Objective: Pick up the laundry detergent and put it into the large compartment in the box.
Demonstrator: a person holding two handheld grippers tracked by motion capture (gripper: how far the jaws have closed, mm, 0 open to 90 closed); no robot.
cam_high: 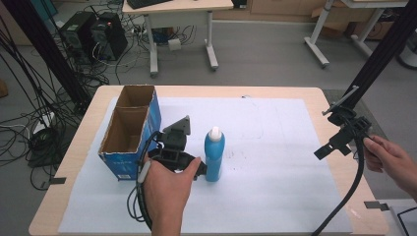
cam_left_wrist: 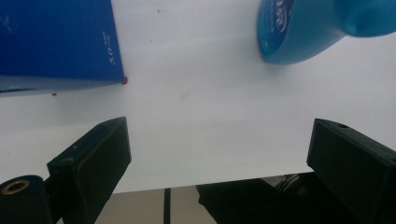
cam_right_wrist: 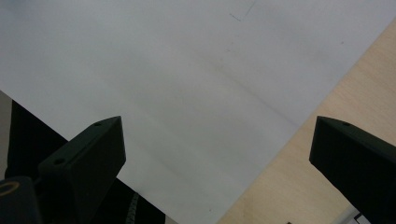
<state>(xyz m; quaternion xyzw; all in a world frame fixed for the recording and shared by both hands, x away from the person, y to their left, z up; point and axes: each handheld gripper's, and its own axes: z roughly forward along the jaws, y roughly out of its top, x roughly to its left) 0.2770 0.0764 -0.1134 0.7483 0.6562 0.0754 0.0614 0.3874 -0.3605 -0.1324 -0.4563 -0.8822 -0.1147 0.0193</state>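
Bottle [cam_high: 214,156] in front of me stands upright, blue with a white cap (label unreadable); left gripper [cam_high: 173,147] and right gripper [cam_high: 339,140] both gape, holding nothing.

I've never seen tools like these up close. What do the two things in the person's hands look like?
Each is a black hand-held gripper with two flat, blocky black jaws. The left hand-held gripper carries a grey three-cornered plate on top and trails a black cable. The right hand-held gripper has a thick black cable hanging from it. The forearms are bare, no sleeves in view.
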